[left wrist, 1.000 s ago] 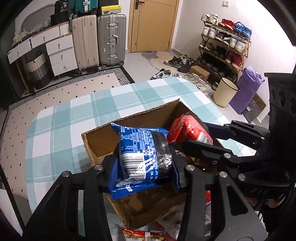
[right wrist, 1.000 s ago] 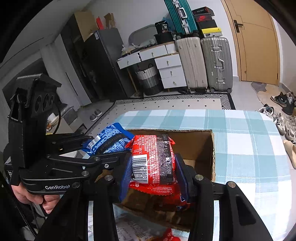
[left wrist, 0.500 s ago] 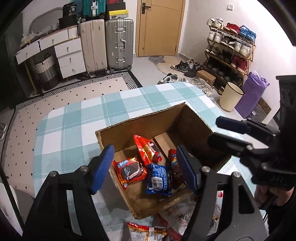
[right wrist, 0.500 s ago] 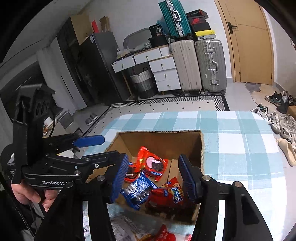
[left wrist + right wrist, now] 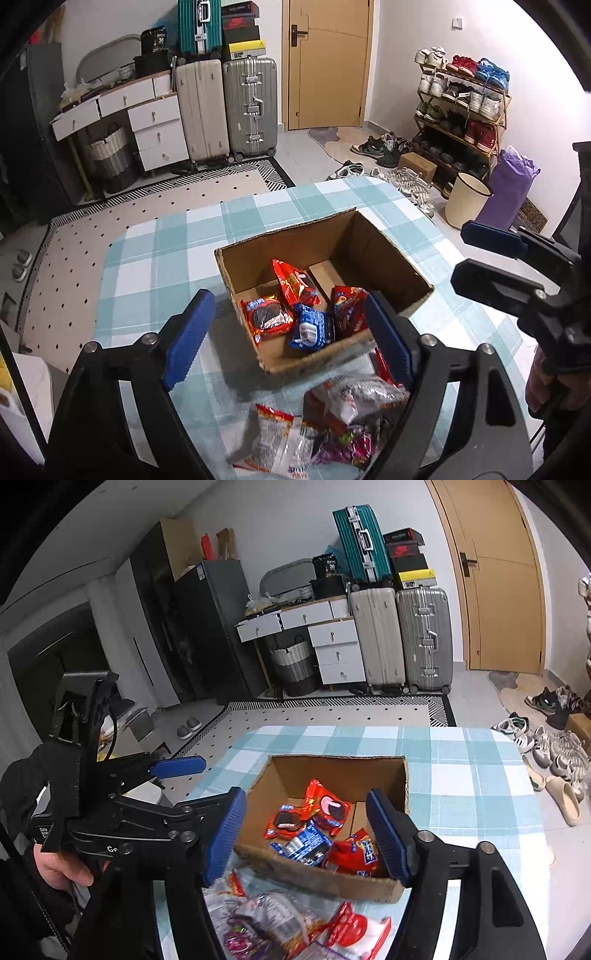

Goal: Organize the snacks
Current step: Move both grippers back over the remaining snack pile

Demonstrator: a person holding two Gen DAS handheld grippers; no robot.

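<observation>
- On the checked tablecloth (image 5: 155,258): left gripper (image 5: 288,339) jaws spread, just been opening, nothing between them.
- Centre: open-topped cardboard box (image 5: 384,266), corrugated rim, holding glossy snack packets (image 5: 295,317); loose packets (image 5: 332,424) crowd its near edge.
- Right gripper (image 5: 306,834) likewise spread, empty.

black gripper (image 5: 288,334) frames, blue ribbed pads (image 5: 190,338), silver screws.

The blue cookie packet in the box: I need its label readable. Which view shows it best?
Neither reads clearly, but the left wrist view shows the blue cookie packet more squarely, unobstructed. In the right wrist view it lies slanted among red packets.
</observation>
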